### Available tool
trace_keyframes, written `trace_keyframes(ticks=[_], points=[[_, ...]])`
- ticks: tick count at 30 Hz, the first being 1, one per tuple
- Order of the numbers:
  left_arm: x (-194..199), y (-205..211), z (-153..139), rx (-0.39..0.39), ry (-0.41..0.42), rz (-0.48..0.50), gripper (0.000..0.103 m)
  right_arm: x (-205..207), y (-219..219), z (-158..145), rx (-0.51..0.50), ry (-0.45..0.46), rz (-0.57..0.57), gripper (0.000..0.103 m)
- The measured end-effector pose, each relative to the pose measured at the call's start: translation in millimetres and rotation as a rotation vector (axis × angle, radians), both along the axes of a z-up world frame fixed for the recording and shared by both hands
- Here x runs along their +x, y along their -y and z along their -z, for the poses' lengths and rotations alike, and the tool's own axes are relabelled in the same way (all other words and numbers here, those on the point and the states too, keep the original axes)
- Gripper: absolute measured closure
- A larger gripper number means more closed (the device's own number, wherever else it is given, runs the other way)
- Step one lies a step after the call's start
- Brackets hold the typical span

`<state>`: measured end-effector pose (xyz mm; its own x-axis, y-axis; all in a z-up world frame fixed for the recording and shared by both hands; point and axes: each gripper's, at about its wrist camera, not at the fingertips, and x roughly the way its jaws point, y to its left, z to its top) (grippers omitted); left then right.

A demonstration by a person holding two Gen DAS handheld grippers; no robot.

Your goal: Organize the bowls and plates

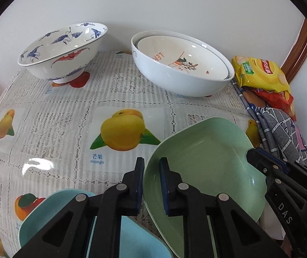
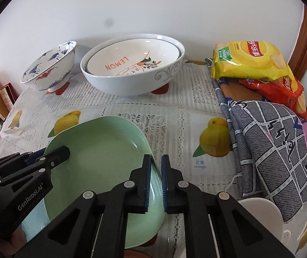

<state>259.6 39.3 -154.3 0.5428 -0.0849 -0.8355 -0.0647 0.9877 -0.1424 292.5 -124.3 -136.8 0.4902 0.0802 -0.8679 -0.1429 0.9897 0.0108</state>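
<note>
White wall behind, fruit-print lace cloth over the surface (image 1: 56,129). Along the far edge: a crane-pattern bowl (image 1: 63,51) toward the far left, and a big white bowl (image 1: 181,73) with a "LEMON" dish (image 2: 132,59) nested inside it. Far right corner has chip bags (image 2: 250,62) on a grey patterned cloth (image 2: 271,142).

Green plate (image 1: 205,165) sits at the near edge, tilted, and appears to overlap a light blue plate (image 1: 63,206) at the near left. The left hand-held gripper (image 1: 152,185) is narrowed onto the green plate's left rim, one pad outside and one inside. The right hand-held gripper (image 2: 156,180) is pinched narrow on the opposite rim the same way. So both grip the same plate, one each side. A white dish edge (image 2: 258,212) shows at the near right.

Step, as I judge it: a two-handed lift of the green plate, probably to stack it. Task looks early, since the plates are not yet stacked.

Risks:
- Rim grips are thin. If the hands pull apart or rise unevenly, the plate could twist out of one pair of pads.
- It may drag the blue plate underneath along if they stick.
- A wide swing toward the far edge could knock the bowls.
- The glossy cloth cover could let a dropped plate slide off the near edge.
</note>
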Motion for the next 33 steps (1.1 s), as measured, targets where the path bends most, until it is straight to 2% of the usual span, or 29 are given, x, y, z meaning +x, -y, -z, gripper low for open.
trace_keyframes(ticks=[10, 21, 33], points=[[-27.5, -9.1, -37.4, -0.005, 0.065, -0.012, 0.089, -19.9, -9.5, -39.7, 0.030, 0.060, -0.007, 0.094], [-80.0, -5.8, -72.2, 0.005, 0.112, -0.004, 0.089, -72.5, -11.4, -79.4, 0.045, 0.102, 0.018, 0.094], [-138.5, -6.2, -88.8, 0.006, 0.133, -0.002, 0.089, -134.4, -10.6, -99.8, 0.068, 0.119, 0.032, 0.094]])
